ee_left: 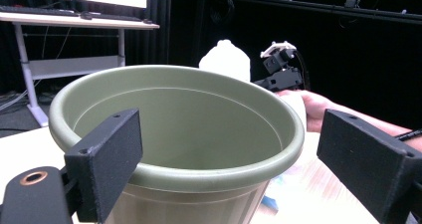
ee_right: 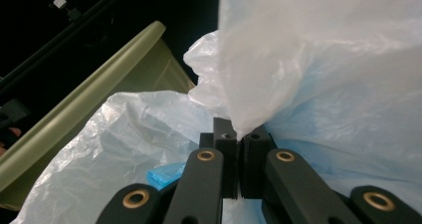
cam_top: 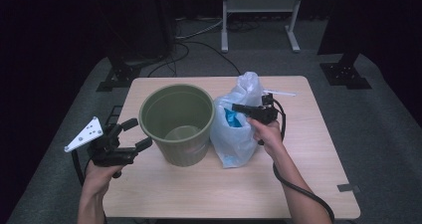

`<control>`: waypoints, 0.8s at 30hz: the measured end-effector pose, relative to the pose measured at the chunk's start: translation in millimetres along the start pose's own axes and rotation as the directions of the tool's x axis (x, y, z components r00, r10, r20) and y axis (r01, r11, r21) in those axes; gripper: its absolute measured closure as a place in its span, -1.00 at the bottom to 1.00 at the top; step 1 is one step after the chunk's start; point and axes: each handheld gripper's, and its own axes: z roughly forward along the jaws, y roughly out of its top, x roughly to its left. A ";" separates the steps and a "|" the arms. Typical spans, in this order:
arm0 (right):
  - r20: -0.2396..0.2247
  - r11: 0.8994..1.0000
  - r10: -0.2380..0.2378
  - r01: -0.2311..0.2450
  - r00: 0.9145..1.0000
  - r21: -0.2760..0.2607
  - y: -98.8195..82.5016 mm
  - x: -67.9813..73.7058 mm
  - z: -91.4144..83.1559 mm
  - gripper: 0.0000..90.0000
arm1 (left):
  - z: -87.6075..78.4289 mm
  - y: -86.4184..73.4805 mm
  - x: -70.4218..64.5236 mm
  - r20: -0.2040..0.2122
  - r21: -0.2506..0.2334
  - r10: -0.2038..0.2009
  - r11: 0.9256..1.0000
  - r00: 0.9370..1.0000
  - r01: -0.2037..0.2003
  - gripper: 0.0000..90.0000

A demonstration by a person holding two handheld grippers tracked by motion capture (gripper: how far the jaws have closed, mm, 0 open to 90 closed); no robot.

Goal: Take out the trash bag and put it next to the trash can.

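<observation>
An olive-green plastic bin point(cam_top: 178, 123) stands empty and upright in the middle of the wooden table point(cam_top: 199, 189). Right beside it a translucent white plastic bag point(cam_top: 238, 134) with something blue inside leans against the bin's right wall. My right gripper point(cam_top: 238, 108) is shut on a fold of the bag point(ee_right: 278, 84) near its top; the jaws press together with the film pinched between them. My left gripper point(cam_top: 135, 134) is open at the bin's left side, its two pads point(ee_left: 107, 154) level with the rim point(ee_left: 199, 176) and apart from it.
A thin white strip point(cam_top: 279, 92) lies on the table behind the bag. Stand feet point(cam_top: 117, 77) and cables point(cam_top: 199, 45) sit on the grey floor beyond the table. A white desk frame point(cam_top: 259, 15) stands at the back.
</observation>
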 end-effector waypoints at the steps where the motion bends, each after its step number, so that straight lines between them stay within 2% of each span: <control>1: -0.003 1.000 -0.001 0.001 1.000 0.005 -1.1 0.3 2.1 0.96 | 0.0 0.0 -0.1 -0.001 0.000 -0.001 1.000 1.000 0.001 -0.79; 14: -0.001 0.999 -0.006 0.006 1.000 0.052 -13.8 -1.7 15.9 0.96 | 2.3 -1.1 -1.1 0.007 0.005 -0.001 1.000 1.000 0.001 -0.79; 19: -0.003 0.998 -0.007 0.007 1.000 0.057 -16.1 -2.4 15.6 0.95 | 2.2 -1.7 -0.7 0.004 0.005 -0.007 1.000 1.000 0.007 -0.79; 24: -0.012 0.999 0.004 -0.003 1.000 0.038 -15.0 -1.6 8.7 0.65 | 1.9 -2.5 -0.7 0.007 0.008 -0.006 1.000 1.000 0.006 -0.79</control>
